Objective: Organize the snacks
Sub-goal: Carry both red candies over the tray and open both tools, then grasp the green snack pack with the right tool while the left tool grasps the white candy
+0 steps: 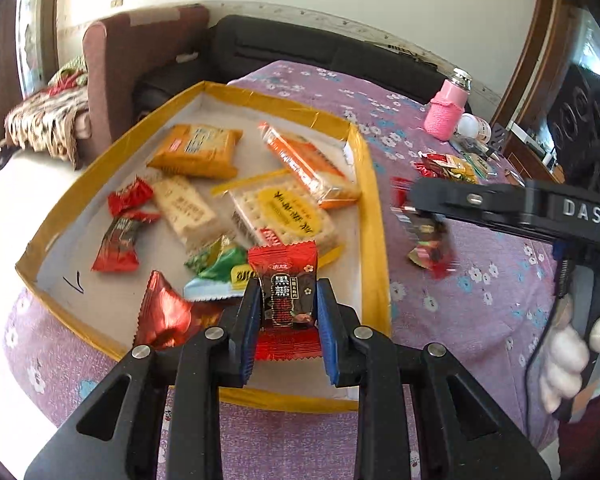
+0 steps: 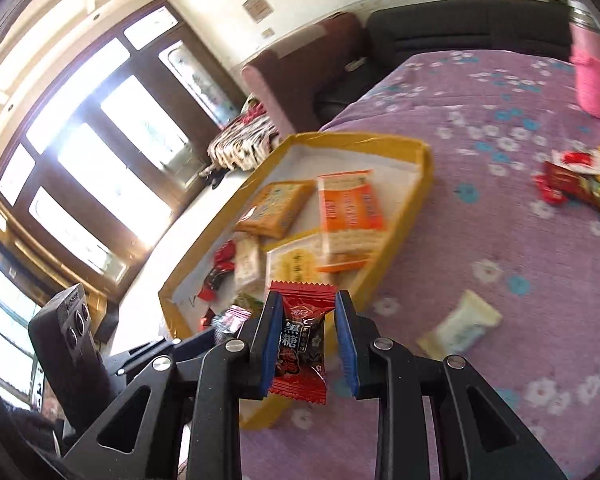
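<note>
A purple flowered tablecloth (image 1: 480, 152) spreads ahead of and to the right of both tools, largely bare between the yellow-rimmed cardboard tray (image 1: 374, 208) and a loose heap of wrapped sweets (image 1: 448, 166) far off to the right. The tray sits ahead and left of the left gripper (image 1: 288, 326); its near rim passes beneath the fingers, and its right wall runs just right of them. Inside lie an orange cracker pack (image 1: 310, 164), a tan biscuit pack (image 1: 198, 152), a yellow-labelled cracker pack (image 1: 280, 212) and smaller sweets (these crowd the near corner).

The left gripper is clamped on a red-and-black brown-sugar candy (image 1: 286, 292), upright, its crimped top above the fingertips, over the tray's near end. The right gripper (image 2: 308, 344) pinches a second brown-sugar candy (image 2: 302, 344), slightly tilted, against its left pad; whether the right pad touches is unclear. It hangs over the tray's near corner. A cream-wrapped sweet (image 2: 460, 326) lies on the cloth just right of it.
</note>
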The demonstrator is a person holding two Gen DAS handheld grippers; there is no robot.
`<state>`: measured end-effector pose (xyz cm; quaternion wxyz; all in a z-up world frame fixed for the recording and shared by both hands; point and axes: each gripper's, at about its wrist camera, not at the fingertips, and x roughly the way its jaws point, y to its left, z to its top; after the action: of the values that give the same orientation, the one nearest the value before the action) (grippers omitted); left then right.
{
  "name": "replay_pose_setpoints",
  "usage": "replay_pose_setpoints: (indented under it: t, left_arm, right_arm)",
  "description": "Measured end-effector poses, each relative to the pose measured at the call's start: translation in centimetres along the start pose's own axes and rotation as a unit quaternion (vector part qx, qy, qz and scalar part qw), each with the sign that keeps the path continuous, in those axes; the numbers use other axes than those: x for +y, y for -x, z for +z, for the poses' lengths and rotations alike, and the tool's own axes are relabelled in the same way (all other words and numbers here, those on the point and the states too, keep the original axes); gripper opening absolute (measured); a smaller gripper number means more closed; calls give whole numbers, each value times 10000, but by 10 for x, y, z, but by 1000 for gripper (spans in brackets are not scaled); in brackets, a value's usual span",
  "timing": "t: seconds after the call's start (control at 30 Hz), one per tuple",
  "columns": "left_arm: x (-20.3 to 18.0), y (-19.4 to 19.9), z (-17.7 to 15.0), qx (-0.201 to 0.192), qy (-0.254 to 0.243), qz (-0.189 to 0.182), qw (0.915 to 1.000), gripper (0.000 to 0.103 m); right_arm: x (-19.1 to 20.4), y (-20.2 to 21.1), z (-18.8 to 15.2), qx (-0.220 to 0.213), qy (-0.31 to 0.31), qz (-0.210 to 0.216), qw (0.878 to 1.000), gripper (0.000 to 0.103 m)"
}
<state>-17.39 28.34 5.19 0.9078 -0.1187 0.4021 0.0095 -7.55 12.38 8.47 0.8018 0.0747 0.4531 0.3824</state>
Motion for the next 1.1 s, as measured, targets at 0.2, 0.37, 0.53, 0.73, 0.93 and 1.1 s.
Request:
replay_pose_setpoints:
  t: [0.2, 0.37, 0.53, 0.73, 0.93, 1.1]
  left_arm:
    - [6, 2, -1, 9, 193, -247, 9995, 29]
    - [9, 12, -2, -120, 215, -161, 9996, 39]
    - [-7, 27, 1, -386, -147, 672, 9969, 74]
    - [-26, 33, 1, -503, -412, 822, 9945, 74]
    - [-49, 33, 0, -489, -760, 1083, 9900, 74]
    - [-62, 36, 2, -469, -899, 1104, 9887, 74]
  right_arm:
    - [26, -46, 4, 357, 260, -213, 9988, 27]
    - [35, -66, -2, 481, 476, -520, 9964, 30]
    - [38, -48, -3, 163, 588, -590, 9964, 35]
    - [16, -4, -6, -303, 347, -681, 9966, 44]
    - [-32, 25, -19, -431, -255, -785, 9957, 48]
    - [-66, 41, -28, -474, -638, -823, 9934, 48]
